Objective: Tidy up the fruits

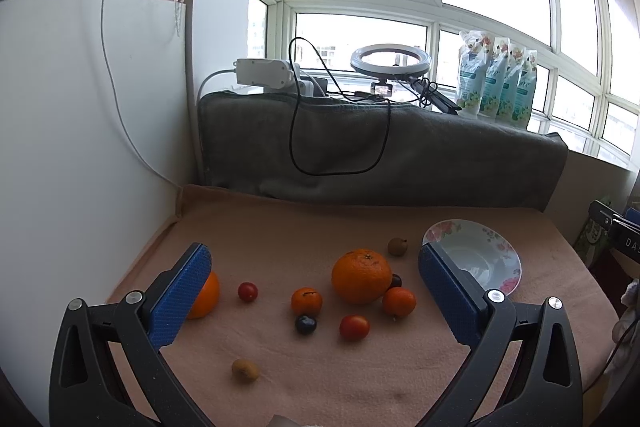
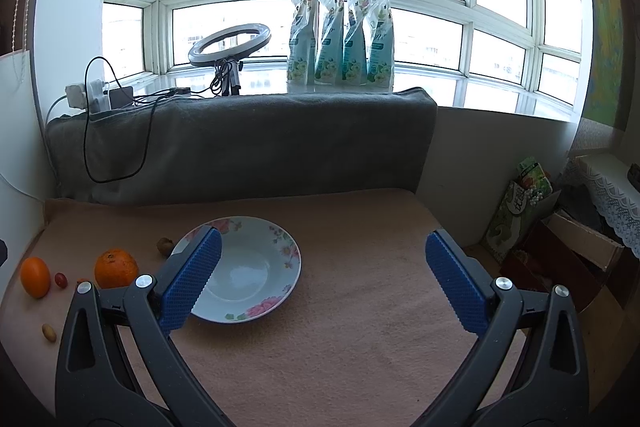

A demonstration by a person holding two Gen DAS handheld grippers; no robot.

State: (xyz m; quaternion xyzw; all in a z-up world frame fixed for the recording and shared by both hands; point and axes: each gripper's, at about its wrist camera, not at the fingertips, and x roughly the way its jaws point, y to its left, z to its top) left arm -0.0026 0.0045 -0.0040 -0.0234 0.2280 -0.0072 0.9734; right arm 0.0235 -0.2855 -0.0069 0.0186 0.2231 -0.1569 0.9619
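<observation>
Seen from the left hand-held gripper (image 1: 316, 291), whose jaws stand wide and hold nothing, fruit lies scattered on the pink-covered tabletop (image 1: 280, 227). Furthest left, an orange (image 1: 206, 297) sits half hidden behind the left pad; just ahead between the jaws lie a red tomato (image 1: 247, 291), a small tan fruit (image 1: 245, 370) near the camera, a mandarin (image 1: 306, 301) with a dark berry (image 1: 305, 323) touching its near side, a second tomato (image 1: 354, 327), the big orange (image 1: 361, 275) in the middle, and another mandarin (image 1: 398, 301) against its right flank. A brown fruit (image 1: 397, 246) lies beyond, near the plate (image 1: 496, 247), which sits behind the right pad. The right hand-held gripper (image 2: 323, 277) is also wide and empty, with the plate just ahead of its left pad. The big orange is likely firm and fairly heavy, best pinched across its middle; its stem end points up, so it has no real long axis. The tomatoes and berry look soft and smooth, so a light squeeze seems wise. The tan fruit is oval, its long axis running roughly left to right. The plate is probably ceramic and fragile.
</observation>
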